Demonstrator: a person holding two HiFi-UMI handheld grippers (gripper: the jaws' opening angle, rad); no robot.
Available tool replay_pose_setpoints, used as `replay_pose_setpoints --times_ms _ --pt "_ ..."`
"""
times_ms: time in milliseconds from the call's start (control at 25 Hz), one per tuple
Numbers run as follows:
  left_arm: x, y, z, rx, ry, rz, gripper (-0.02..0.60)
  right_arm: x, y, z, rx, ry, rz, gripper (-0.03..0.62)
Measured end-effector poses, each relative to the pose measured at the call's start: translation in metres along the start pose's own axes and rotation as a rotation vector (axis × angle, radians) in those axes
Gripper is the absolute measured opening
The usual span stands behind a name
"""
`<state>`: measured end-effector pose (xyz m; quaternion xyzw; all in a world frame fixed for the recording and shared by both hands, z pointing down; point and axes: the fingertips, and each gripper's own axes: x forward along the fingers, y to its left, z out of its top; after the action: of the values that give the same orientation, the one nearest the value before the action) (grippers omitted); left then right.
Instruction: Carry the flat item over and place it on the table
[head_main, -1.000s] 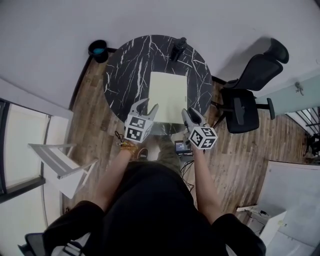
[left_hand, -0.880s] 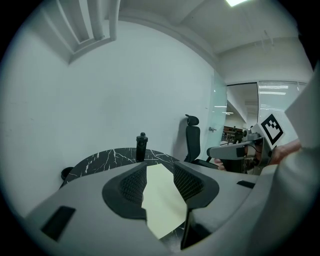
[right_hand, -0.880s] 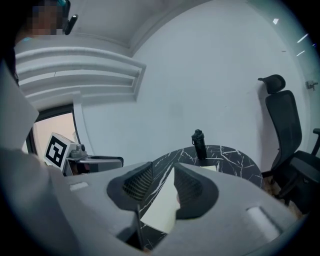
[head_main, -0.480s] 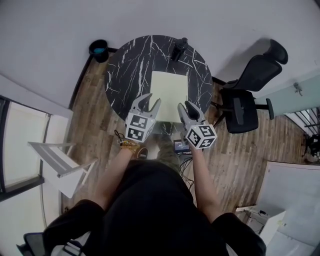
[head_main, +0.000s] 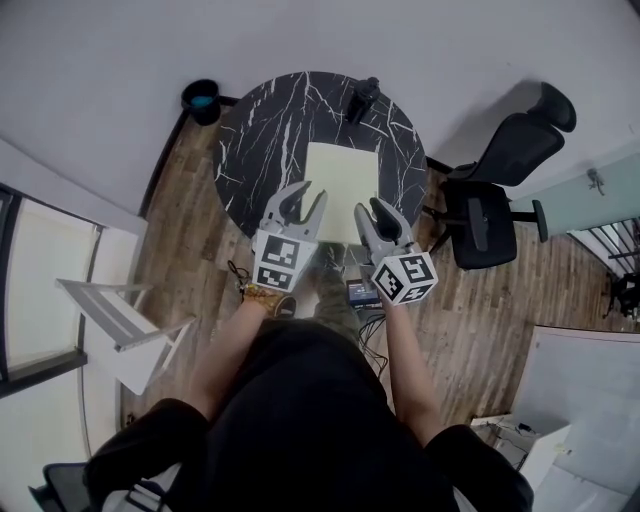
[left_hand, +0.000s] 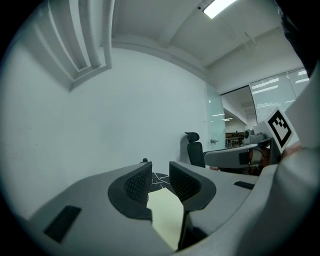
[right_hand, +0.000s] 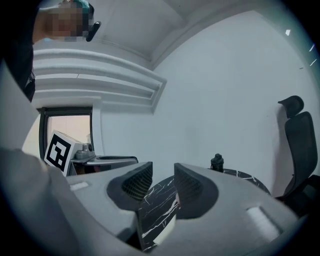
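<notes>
Both grippers have risen and edged forward over the near rim of the round marble table (head_main: 262, 140). Left gripper (head_main: 301, 198): jaws have just been closing, a gap remains, nothing between them. Right gripper (head_main: 374, 212): jaws apart, empty. The pale flat sheet (head_main: 338, 178) lies on the tabletop just ahead of both.

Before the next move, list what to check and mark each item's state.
1. The flat sheet lies on the table: ok.
2. The sheet is apart from the dark bottle at the far rim: ok.
3. The left claw is empty: ok; its jaws are apart, have just been closing, nothing between them.
4. The right claw is empty: ok; jaws apart.
5. The sheet's near corners are inside the rim: cannot tell; the claws cover them in the head view.
</notes>
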<state>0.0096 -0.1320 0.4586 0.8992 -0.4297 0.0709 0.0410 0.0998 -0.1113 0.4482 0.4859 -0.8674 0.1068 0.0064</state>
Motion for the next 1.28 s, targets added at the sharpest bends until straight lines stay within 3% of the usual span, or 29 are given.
replay_pose_setpoints --times_ms 680,1160,1280 --pt "-0.027 -0.023 0.047 0.071 -0.134 -0.046 0.097 -0.030 0.038 0.052 -0.200 -0.159 -0.043 0.127" --pt "-0.049 -0.030 0.059 0.095 -0.193 -0.051 0.046 -0.034 0.057 0.065 -0.261 -0.203 -0.067 0.123" --pt "-0.055 -0.032 0.058 0.109 -0.206 -0.040 0.040 -0.036 0.060 0.064 -0.283 -0.222 -0.101 0.056"
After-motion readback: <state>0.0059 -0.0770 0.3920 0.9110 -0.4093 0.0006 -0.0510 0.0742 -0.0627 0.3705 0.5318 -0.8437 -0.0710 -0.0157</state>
